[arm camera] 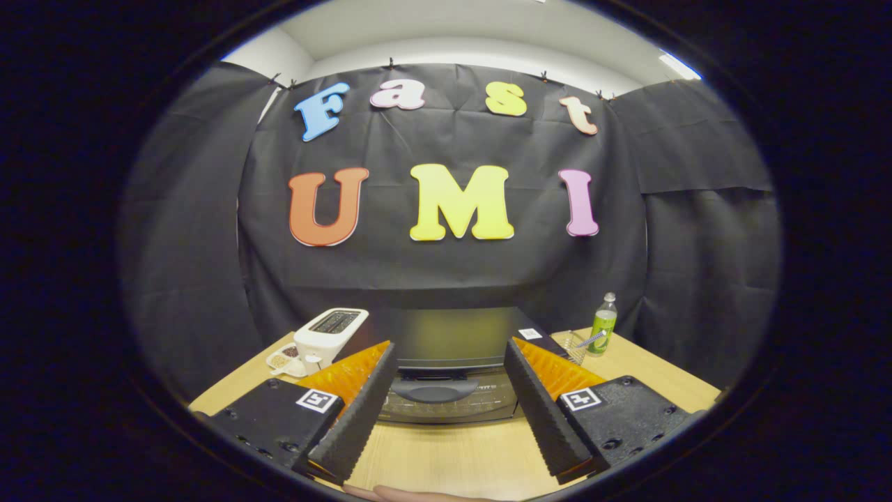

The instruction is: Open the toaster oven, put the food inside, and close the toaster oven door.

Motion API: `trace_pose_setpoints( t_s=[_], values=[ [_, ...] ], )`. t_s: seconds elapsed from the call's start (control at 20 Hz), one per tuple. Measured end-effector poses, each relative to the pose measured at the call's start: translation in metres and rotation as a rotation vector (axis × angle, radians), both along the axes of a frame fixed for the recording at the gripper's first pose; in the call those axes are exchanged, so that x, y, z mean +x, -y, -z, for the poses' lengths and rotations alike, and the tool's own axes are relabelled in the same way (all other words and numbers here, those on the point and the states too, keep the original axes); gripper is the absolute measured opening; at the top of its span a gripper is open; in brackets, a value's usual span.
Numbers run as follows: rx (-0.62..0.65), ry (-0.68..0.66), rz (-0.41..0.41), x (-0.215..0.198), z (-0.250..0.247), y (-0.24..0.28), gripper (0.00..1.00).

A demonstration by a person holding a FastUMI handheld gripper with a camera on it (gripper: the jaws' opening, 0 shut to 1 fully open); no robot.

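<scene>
On a pale wooden bench (446, 453) walled by black cloth, the released claw (451, 359) frames a closed dark toaster oven (453, 362) beside a white slot toaster (329, 336).

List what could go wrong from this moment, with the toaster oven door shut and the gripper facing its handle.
1. The gripper is open, its fingers wide of the door handle; closing off-centre on that curved handle could let it slip.
2. The white toaster stands close beside the toaster oven; a drifting finger might knock it.
3. A green bottle stands upright on the other side and could tip if brushed.
</scene>
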State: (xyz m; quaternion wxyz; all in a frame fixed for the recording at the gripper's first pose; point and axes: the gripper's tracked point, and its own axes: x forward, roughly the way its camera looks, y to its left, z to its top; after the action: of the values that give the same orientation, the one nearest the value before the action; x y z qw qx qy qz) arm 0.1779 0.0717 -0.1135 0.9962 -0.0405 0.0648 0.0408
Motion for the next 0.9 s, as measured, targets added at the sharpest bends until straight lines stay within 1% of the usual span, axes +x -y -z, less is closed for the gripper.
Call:
trace_pose_setpoints(
  t_s=[0.15, 0.3, 0.5, 0.75, 0.9],
  values=[
    [0.013, -0.065, 0.013, 0.029, 0.027, 0.003, 1.00],
    [0.005, -0.106, 0.016, 0.048, 0.045, -0.001, 1.00],
    [0.016, -0.128, -0.004, 0.059, 0.060, -0.010, 1.00],
    [-0.009, -0.180, 0.027, 0.071, 0.080, -0.002, 1.00],
    [0.037, -0.184, 0.007, 0.071, 0.082, -0.004, 1.00]
  ],
)
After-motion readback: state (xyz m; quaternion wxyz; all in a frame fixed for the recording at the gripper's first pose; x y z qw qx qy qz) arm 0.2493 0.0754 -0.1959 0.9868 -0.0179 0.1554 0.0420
